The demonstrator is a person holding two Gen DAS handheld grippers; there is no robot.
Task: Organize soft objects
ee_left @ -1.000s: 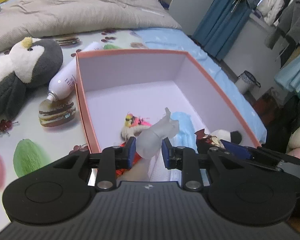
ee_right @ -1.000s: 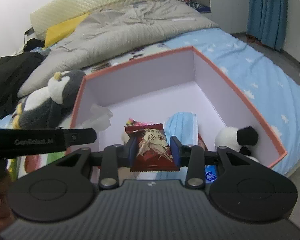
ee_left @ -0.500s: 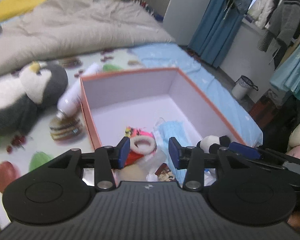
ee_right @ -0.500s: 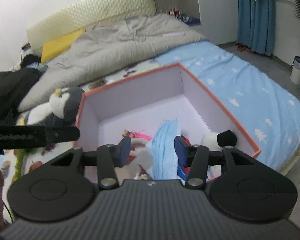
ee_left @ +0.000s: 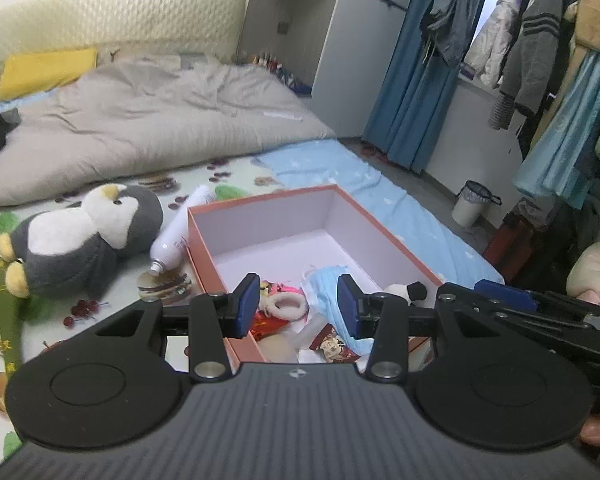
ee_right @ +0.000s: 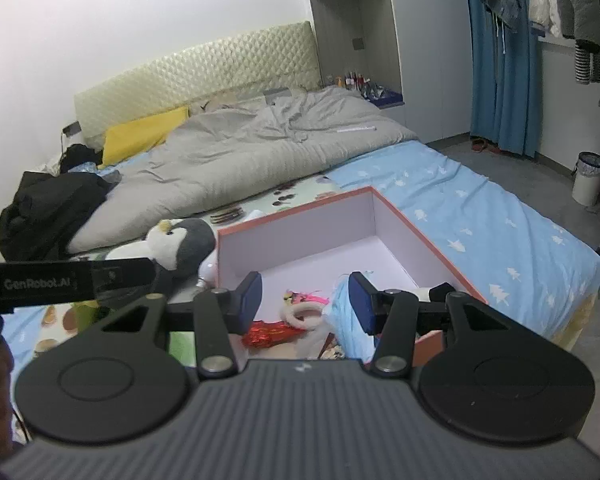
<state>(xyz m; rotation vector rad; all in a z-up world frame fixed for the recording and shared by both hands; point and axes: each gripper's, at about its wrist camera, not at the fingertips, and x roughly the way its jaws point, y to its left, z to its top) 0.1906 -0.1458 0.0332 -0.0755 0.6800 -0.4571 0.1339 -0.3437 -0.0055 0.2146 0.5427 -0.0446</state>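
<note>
- Penguin plush (ee_left: 88, 236) lies on the bed left of the box (ee_left: 204, 248) in my left view; left gripper (ee_left: 298, 304) hangs empty, jaws apart.
- Right view: right gripper (ee_right: 305, 298) likewise parted and empty above the box; next I'd reach for the penguin.

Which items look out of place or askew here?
The penguin plush lies tipped on its side on the mat, outside the orange box, though it is a soft object. A white bottle lies on its side against the box's outer wall. Inside, the blue mask and snack packet sit in a loose jumble.
</note>
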